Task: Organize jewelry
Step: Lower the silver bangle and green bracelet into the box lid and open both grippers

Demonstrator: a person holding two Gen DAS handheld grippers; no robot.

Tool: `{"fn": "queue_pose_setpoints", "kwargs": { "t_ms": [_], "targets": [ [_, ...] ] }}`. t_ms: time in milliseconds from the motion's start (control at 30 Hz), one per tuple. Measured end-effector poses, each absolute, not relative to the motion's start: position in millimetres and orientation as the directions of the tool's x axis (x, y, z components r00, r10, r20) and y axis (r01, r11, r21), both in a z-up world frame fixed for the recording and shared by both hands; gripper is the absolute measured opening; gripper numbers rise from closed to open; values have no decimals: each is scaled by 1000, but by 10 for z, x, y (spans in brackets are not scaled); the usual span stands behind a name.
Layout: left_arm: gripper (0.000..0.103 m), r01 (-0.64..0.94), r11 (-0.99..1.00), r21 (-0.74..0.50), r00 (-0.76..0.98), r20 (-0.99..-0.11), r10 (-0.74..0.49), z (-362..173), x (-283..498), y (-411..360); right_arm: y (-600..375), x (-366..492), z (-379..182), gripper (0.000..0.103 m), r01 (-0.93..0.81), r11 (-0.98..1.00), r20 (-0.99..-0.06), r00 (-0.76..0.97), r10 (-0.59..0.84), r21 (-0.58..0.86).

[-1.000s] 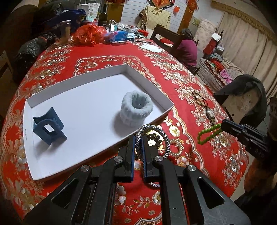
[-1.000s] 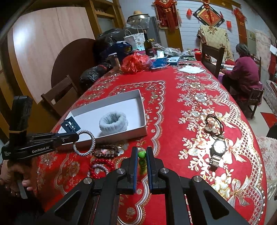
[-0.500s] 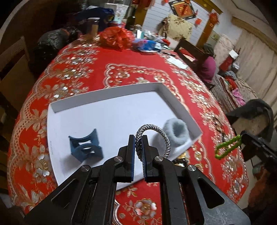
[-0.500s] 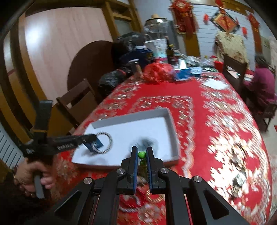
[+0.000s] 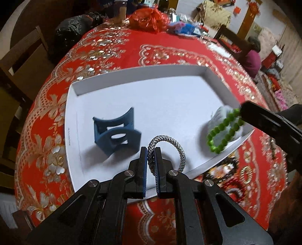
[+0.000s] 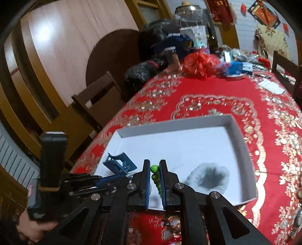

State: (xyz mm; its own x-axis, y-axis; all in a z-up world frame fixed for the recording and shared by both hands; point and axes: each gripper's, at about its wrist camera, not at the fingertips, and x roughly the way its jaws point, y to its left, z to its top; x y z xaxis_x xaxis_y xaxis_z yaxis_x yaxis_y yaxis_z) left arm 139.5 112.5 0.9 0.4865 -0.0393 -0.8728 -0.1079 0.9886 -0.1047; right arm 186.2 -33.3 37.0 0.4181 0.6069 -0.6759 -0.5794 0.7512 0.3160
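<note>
Bracelets over white tray (image 5: 217, 79) — left tool (image 5: 151, 150) clamps braided bracelet (image 5: 166, 148), right tool (image 6: 154, 167) green beads (image 6: 155, 169).

A lived-in home dining room. A round table wears a red floral tablecloth (image 5: 117, 50), wooden chairs (image 6: 98, 99) stand around it, and bags (image 6: 200, 65) and clutter crowd its far end. Red festive hangings (image 6: 222, 11) decorate the wall.
</note>
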Motion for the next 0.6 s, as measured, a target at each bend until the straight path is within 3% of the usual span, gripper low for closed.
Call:
{"fn": "queue_pose_setpoints", "kwargs": {
  "t_ms": [233,600],
  "targets": [
    [6,-150,986,-68,451,-892,7,-117,1423,1208,-357,2126,-205,9,-521,783,-761,339,554,338],
    [6,-195,979,-63,442,-896,30,-156,1450,1291,-558,2194,-240,9,-479,827,-774,386,501,296]
  ]
}}
